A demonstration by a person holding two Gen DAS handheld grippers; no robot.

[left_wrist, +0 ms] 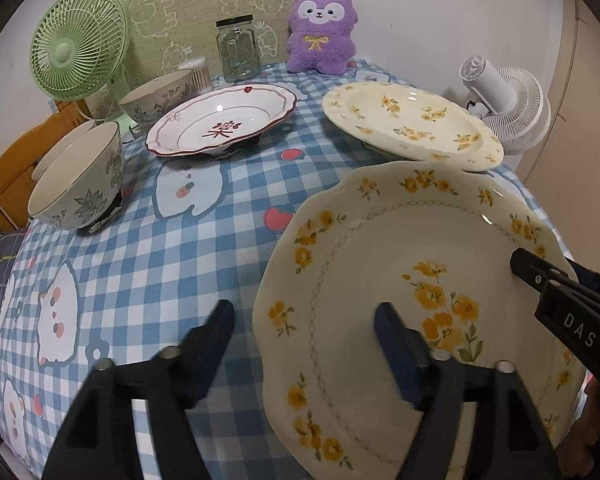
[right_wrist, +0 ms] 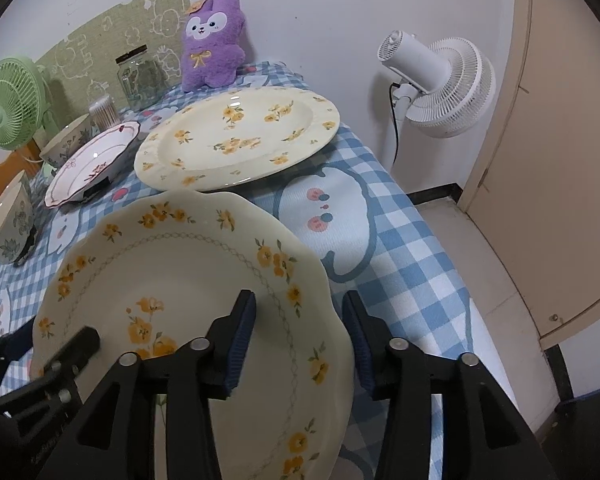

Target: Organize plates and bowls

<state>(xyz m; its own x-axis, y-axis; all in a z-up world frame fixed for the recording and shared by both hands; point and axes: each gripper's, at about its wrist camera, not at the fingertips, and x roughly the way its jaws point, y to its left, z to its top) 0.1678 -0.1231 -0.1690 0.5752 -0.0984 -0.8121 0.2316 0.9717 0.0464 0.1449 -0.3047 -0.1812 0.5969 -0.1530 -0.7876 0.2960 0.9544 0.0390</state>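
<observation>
A scalloped cream plate with yellow flowers [left_wrist: 380, 264] [right_wrist: 172, 264] sits at the near side of the checked tablecloth [left_wrist: 172, 248]. My left gripper [left_wrist: 304, 320] is open and straddles the plate's left rim, one finger over the plate and one over the cloth. My right gripper [right_wrist: 300, 312] is open astride the right rim in the same way, and its tip [left_wrist: 536, 272] shows in the left wrist view. No pad presses on the plate. Behind it lie a larger flowered plate [left_wrist: 412, 124] [right_wrist: 236, 136], a red-trimmed deep plate [left_wrist: 220, 120] [right_wrist: 92, 164] and leaf-patterned bowls [left_wrist: 80, 184] [left_wrist: 160, 96].
Along the back stand a green fan [left_wrist: 76, 48], a glass jar [left_wrist: 236, 48], a cotton-swab tub [left_wrist: 198, 72] and a purple plush toy [left_wrist: 320, 28]. A white fan [right_wrist: 440, 80] stands off the table's right edge, near a door [right_wrist: 560, 160]. A wooden chair [left_wrist: 8, 184] is at the left.
</observation>
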